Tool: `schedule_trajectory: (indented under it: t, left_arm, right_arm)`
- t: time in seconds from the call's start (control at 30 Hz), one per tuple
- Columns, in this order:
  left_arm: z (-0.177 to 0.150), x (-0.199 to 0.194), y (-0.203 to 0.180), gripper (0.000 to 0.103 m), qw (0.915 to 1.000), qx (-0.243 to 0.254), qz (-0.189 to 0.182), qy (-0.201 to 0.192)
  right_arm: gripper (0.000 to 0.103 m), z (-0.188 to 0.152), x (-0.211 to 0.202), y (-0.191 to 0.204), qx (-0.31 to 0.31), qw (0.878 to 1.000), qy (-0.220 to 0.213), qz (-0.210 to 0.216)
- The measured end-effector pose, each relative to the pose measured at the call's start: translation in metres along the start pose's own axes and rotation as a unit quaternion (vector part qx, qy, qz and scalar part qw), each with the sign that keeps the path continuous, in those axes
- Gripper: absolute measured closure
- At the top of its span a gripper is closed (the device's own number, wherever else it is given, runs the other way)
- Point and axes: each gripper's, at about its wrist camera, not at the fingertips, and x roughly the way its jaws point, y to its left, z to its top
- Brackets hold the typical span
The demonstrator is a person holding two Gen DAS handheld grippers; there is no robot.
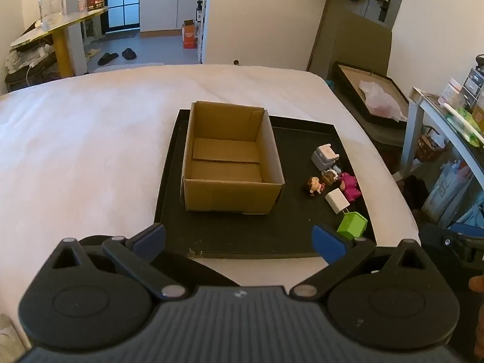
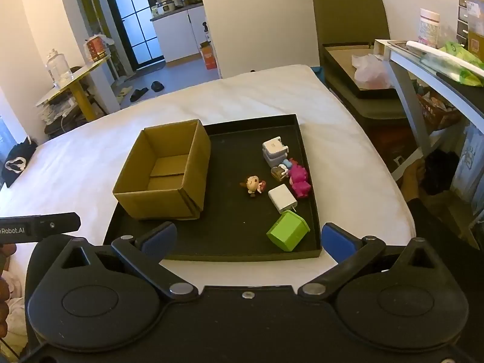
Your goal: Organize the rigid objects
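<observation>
Both tongs wide apart, nothing held: left gripper (image 1: 239,239), right gripper (image 2: 249,239). Toys (image 2: 284,181) lie center-right on tray (image 2: 211,254), box (image 2: 163,172) left, empty. Risk: toys crowded, fingers push neighbor instead.

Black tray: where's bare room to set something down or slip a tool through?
Free: the tray floor between the cardboard box and the doll figure, and its near strip before the box. Crowded: right side, from grey case to green cube.

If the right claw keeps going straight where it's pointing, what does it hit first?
Probably the black tray, on its bare floor between the cardboard box and the small toys. The right claw is open and empty. Depth is unclear.
</observation>
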Motion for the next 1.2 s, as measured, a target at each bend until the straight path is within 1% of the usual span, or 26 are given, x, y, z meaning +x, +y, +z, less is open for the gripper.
schedule_trajectory:
  t: [0.17, 0.2, 0.23, 0.33, 0.5, 0.77, 1.2]
  left_arm:
    - [0.002, 0.001, 0.002, 0.000, 0.9999, -0.003, 0.012, 0.000]
    - [-0.002, -0.001, -0.002, 0.000, 0.9999, 0.009, -0.004, -0.006]
    - [-0.003, -0.001, -0.003, 0.000, 0.9999, 0.008, -0.004, -0.005]
    - [-0.005, -0.002, -0.004, 0.000, 0.9999, 0.008, -0.004, -0.005]
    - [-0.004, -0.004, -0.003, 0.000, 0.9999, 0.013, -0.004, -0.005]
    - [-0.005, -0.008, -0.006, 0.000, 0.9998, 0.016, -0.005, -0.009]
    - [-0.006, -0.009, -0.007, 0.000, 0.9998, 0.018, -0.001, -0.011]
  right_arm:
    - [0.000, 0.000, 0.000, 0.000, 0.001, 1.000, -0.002, -0.002]
    - [0.000, 0.000, 0.000, 0.001, 0.002, 1.000, -0.002, -0.005]
    - [0.000, 0.000, -0.001, 0.001, 0.003, 1.000, -0.002, -0.006]
    - [0.000, 0.006, -0.004, 0.006, 0.004, 1.000, -0.002, -0.007]
    - [0.000, 0.005, -0.010, 0.008, 0.004, 1.000, -0.007, -0.007]
    - [0.000, 0.000, -0.005, -0.001, 0.008, 1.000, -0.006, -0.016]
    - [0.000, -0.001, -0.007, -0.003, 0.008, 1.000, -0.011, -0.023]
